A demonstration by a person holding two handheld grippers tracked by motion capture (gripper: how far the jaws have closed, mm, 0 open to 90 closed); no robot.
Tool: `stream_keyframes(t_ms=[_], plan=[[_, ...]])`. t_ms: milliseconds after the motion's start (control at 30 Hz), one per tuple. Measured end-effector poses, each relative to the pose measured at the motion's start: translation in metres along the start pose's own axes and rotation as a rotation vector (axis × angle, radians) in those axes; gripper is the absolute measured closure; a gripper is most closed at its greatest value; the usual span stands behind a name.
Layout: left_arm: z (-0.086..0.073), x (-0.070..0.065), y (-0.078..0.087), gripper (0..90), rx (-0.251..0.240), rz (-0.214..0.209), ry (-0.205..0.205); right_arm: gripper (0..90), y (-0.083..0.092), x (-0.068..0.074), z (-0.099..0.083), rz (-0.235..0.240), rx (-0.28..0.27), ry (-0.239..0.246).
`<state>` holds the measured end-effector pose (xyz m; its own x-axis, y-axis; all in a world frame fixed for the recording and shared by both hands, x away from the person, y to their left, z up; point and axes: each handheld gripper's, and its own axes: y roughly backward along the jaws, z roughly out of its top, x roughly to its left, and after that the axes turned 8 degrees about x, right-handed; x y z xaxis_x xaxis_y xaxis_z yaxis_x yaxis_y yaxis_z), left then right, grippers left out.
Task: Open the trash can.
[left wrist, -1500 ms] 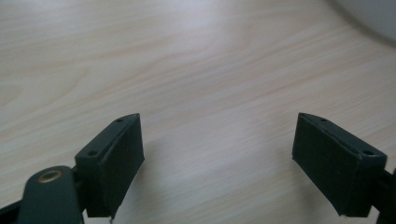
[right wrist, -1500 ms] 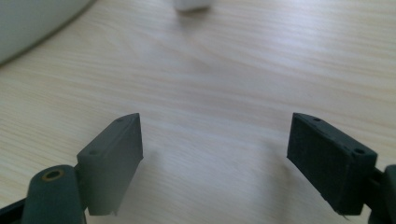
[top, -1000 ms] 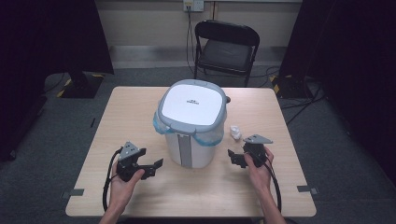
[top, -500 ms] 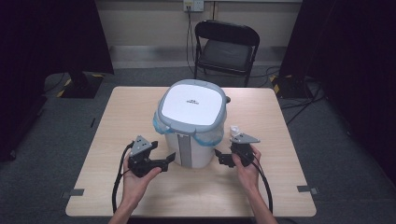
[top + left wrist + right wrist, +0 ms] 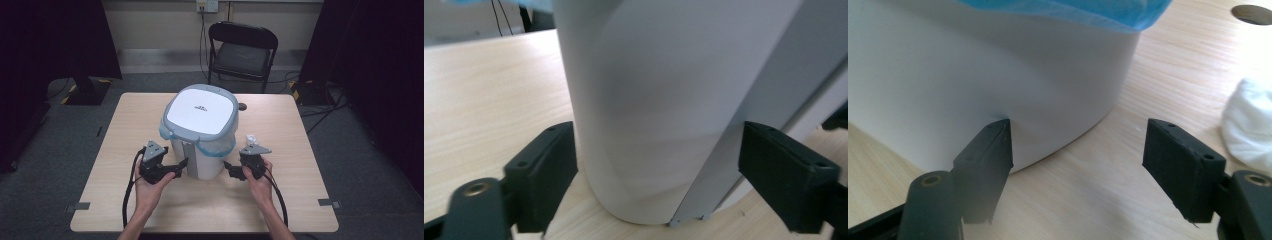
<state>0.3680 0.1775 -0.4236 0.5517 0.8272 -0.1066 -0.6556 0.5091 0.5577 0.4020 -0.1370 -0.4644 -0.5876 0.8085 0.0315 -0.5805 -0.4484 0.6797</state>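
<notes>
High view: a white lidded waste bin [image 5: 200,132] stands mid-counter [image 5: 125,125]. Left tongs [image 5: 181,165] gape around its lower corner; right tongs [image 5: 228,169], just closing somewhat, remain open, empty, beside its base.

A white bin [image 5: 200,135] with a grey-rimmed lid and blue liner [image 5: 220,148] stands at centre frame on a pale wood-grain table [image 5: 125,130]; black grippers flank it below, a black chair [image 5: 244,47] above.
</notes>
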Motion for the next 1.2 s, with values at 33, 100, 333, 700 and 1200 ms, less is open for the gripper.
stream_keyframes(t_ms=[33, 100, 333, 700, 1200], plan=[[0.000, 0.003, 0.000, 16.5, 0.012, 0.016, -0.017, 24.4, -0.001, 0.001, 0.000, 0.006, 0.000, 0.003], [-0.001, 0.006, 0.000, 17.8, 0.027, 0.041, -0.030, 20.5, -0.002, 0.002, 0.000, 0.034, 0.003, 0.015], [0.000, 0.017, -0.001, 24.9, 0.018, 0.058, -0.007, 22.6, -0.003, -0.010, 0.000, -0.023, 0.018, 0.002], [0.011, 0.054, -0.008, 25.0, 0.035, 0.086, 0.064, 24.8, 0.000, -0.048, 0.020, -0.087, 0.008, -0.035], [0.034, 0.100, -0.036, 34.1, 0.038, 0.091, 0.040, 25.6, -0.040, -0.092, 0.089, -0.161, -0.055, -0.059]])
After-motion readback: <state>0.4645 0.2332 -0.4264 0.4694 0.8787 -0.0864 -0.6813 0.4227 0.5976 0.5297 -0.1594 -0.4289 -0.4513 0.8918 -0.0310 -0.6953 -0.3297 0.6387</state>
